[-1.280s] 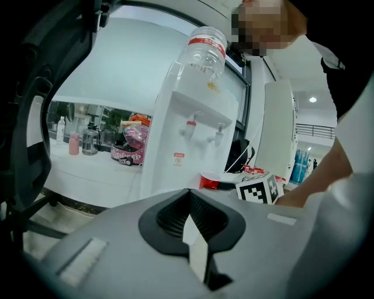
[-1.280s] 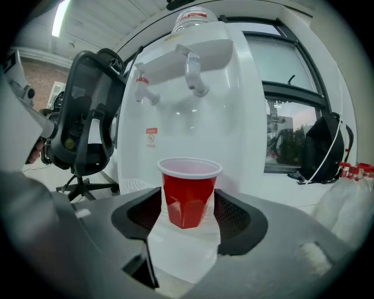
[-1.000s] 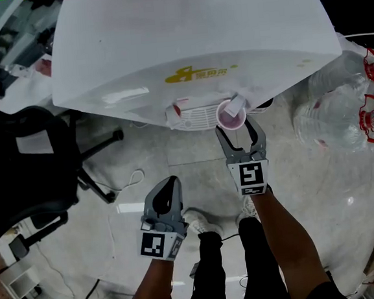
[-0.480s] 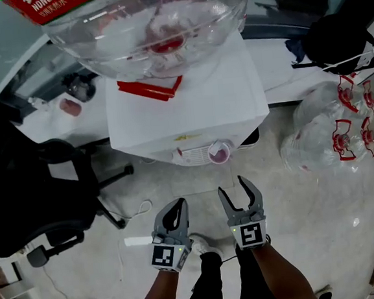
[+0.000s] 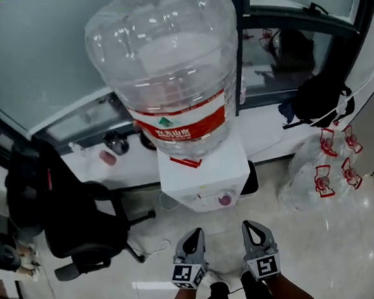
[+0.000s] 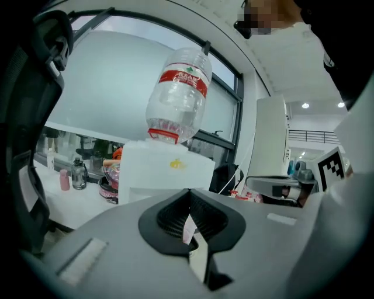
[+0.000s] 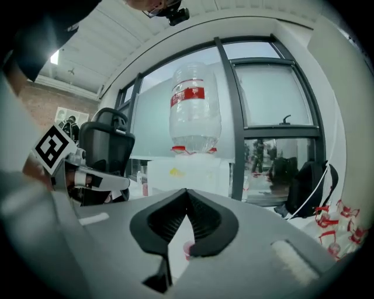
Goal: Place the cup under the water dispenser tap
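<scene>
A small pink cup [image 5: 224,200] stands on the tray of the white water dispenser [image 5: 205,176], beneath its taps and below the big clear bottle [image 5: 167,69]. Both grippers hang well back from it, above the floor. My left gripper [image 5: 195,233] is shut with nothing in it. My right gripper [image 5: 250,225] is also shut and empty. In the right gripper view the jaws [image 7: 187,191] meet at the tips, and the cup [image 7: 188,250] shows as a pink spot through the gap below them. The left gripper view shows its tips [image 6: 188,191] touching, with the dispenser [image 6: 169,169] beyond.
A black office chair [image 5: 82,213] stands left of the dispenser. A clear bag of empty bottles with red handles [image 5: 320,179] lies on the floor at the right. A black bag [image 5: 319,101] and small bottles [image 5: 108,158] sit on the window ledge behind.
The right gripper, open around the cup at the tap a second ago, has drawn back and shut empty. Both grippers have risen and pulled away; the cup stays on the tray.
</scene>
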`<state>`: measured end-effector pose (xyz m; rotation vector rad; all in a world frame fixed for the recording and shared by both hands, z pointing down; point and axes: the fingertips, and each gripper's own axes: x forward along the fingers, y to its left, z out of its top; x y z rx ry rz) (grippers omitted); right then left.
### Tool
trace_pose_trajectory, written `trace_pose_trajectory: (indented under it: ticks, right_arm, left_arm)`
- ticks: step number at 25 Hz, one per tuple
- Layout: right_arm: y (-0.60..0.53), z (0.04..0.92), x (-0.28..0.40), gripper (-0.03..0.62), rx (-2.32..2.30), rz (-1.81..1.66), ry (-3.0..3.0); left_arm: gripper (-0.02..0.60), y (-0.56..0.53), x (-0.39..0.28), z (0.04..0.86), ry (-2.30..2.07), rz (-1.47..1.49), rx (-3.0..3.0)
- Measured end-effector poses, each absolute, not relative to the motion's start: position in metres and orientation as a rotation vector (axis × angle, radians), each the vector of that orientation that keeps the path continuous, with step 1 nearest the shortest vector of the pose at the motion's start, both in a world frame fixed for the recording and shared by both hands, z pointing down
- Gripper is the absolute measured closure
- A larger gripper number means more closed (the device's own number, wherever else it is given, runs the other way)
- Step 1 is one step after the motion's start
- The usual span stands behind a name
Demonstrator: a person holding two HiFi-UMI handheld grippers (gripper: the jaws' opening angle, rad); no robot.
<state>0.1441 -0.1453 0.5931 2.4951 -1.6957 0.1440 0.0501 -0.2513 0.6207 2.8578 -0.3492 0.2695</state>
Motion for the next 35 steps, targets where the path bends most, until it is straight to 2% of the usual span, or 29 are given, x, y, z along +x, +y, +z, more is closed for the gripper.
trace_pose_trajectory:
  ticks: [5, 12, 26, 35]
  right_arm:
    - [-0.147, 0.517, 0.151, 0.591, 2.491, 0.041, -1.697]
    - [-0.153, 0.454, 0.141, 0.591, 2.485, -0.016, -1.748]
    - [-0.152, 0.396, 0.139, 0.592, 2.382, -0.161, -1.819]
    - [-0.154, 0.394, 0.141, 0.592, 2.365, -0.169, -1.818]
  left_arm:
    - [0.566, -0.242, 0.052, 0.560, -0.316, 0.209, 2.877]
    - [0.566, -0.224, 0.048, 0.522, -0.265, 0.316, 3.015]
    - [0.566, -0.233, 0.047, 0.439, -0.313, 0.158, 3.048]
    - [0.566, -0.226, 0.056, 0.424, -0.261, 0.120, 3.053]
